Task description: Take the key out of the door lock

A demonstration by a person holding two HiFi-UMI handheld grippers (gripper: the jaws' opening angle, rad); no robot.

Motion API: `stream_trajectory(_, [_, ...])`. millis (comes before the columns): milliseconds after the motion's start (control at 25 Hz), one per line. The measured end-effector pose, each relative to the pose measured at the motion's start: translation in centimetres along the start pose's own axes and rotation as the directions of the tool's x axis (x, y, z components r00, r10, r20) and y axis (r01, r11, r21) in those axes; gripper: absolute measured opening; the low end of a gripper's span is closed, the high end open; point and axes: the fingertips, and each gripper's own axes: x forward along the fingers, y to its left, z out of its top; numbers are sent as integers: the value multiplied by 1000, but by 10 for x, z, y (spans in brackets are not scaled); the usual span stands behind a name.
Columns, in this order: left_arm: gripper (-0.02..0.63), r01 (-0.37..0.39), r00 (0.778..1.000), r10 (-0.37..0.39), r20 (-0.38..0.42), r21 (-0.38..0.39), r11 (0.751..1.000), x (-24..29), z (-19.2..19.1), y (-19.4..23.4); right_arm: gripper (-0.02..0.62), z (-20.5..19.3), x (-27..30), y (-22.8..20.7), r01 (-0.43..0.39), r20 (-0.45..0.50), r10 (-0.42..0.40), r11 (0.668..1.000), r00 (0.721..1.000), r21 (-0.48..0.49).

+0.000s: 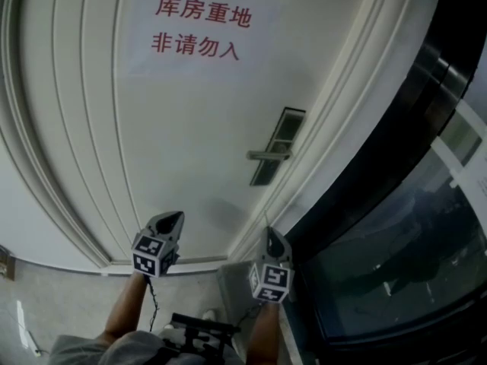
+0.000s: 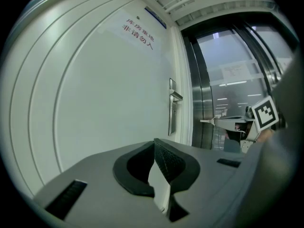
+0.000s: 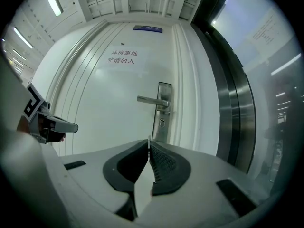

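Note:
The white door [image 1: 175, 150] carries a metal lock plate [image 1: 278, 144] with a lever handle [image 1: 268, 155]. In the right gripper view the keyhole [image 3: 162, 123] sits under the handle [image 3: 152, 100], and no key shows in it. My right gripper [image 3: 149, 141] points at the lock from some way off. Its jaws are closed, and a thin pale sliver that looks like the key [image 3: 149, 138] stands out at their tips. My left gripper [image 2: 154, 141] is shut with nothing in it, level beside the right one [image 1: 272, 236] and also clear of the door.
A paper sign with red characters [image 1: 199, 27] hangs high on the door. Right of the door frame runs a dark metal and glass wall [image 1: 396, 226]. The door's raised mouldings [image 1: 46, 166] curve down the left. The person's forearms and a dark chest rig [image 1: 199, 331] are below.

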Motion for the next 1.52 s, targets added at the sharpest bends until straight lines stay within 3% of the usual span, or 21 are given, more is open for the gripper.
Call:
stream_trajectory(600, [6,40,999,-40,8,19,999,-33,-4,-15,20,-18,-49,18,27,-25,-27,1000,999,15])
stream_trajectory(1520, [6,51,999,-52,9,25,998,-27,-3,-17,20,-23,-45,20,17,-32,-16,1000,999,16])
